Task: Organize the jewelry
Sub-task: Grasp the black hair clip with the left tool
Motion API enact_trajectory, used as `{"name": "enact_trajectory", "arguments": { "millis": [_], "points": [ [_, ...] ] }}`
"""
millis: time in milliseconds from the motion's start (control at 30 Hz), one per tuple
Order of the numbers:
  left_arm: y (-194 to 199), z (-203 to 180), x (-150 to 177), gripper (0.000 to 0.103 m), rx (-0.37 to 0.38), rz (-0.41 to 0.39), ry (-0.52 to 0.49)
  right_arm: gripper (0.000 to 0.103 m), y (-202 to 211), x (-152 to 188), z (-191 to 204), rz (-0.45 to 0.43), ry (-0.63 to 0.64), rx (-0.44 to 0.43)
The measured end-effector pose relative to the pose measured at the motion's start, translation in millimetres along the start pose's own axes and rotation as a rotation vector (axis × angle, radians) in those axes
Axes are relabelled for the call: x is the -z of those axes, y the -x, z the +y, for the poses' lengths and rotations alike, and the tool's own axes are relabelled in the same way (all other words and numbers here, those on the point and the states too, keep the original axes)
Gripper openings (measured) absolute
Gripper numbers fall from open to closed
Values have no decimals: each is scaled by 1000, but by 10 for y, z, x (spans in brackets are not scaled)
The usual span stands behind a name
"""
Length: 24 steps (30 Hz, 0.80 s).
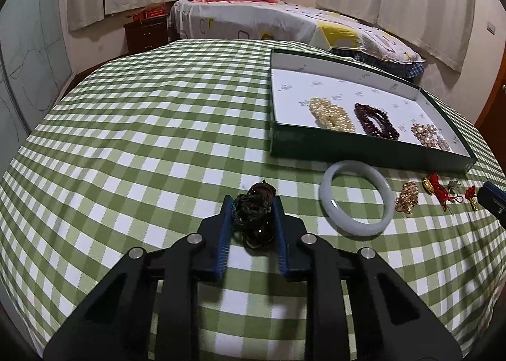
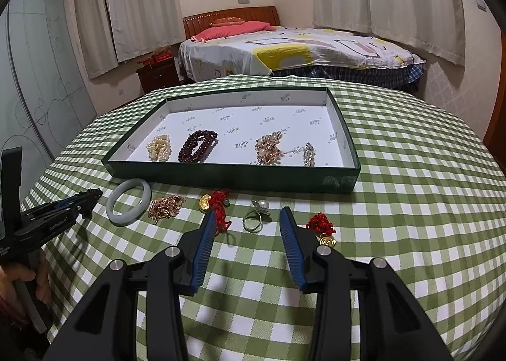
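My left gripper [image 1: 253, 203] is shut on a dark beaded bracelet [image 1: 256, 218] just above the checked cloth, left of the pale jade bangle [image 1: 357, 198]. The green tray [image 2: 232, 176] holds a pearl bracelet [image 2: 159, 146], a dark red bead bracelet [image 2: 197, 146], a gold cluster [image 2: 268, 147] and a small crystal piece [image 2: 308, 154]. In front of the tray lie the bangle [image 2: 129, 204], a gold chain [image 2: 164, 207], a red-cord gold charm [image 2: 218, 207], a ring [image 2: 254, 222] and another red charm [image 2: 322, 229]. My right gripper [image 2: 248, 218] is open, with the ring between its fingertips.
The left gripper [image 2: 63, 206] shows at the left of the right wrist view, with a hand below it. The table carries a green checked cloth [image 1: 142, 127]. A bed [image 2: 284, 48] and a nightstand [image 2: 158, 75] stand behind the table.
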<state>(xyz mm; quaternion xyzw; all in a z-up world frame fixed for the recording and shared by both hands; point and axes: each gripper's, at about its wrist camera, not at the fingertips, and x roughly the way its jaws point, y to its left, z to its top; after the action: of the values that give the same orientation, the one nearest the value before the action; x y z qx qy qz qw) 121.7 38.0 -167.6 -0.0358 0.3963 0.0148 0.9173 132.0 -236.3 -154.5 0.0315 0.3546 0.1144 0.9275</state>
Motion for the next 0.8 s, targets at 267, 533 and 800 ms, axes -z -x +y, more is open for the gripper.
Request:
{"name": "enact_trajectory", "arguments": {
  "millis": [267, 533, 800],
  "points": [
    [116, -65, -37, 17, 6, -35, -17, 42, -128, -36, 100, 32, 22, -29],
    [140, -22, -81, 17, 12, -40, 0, 32, -371, -110, 261, 88, 60, -72],
    [154, -31, -98, 17, 9, -48, -11, 29, -569, -136, 299, 156, 71, -62]
  ]
}}
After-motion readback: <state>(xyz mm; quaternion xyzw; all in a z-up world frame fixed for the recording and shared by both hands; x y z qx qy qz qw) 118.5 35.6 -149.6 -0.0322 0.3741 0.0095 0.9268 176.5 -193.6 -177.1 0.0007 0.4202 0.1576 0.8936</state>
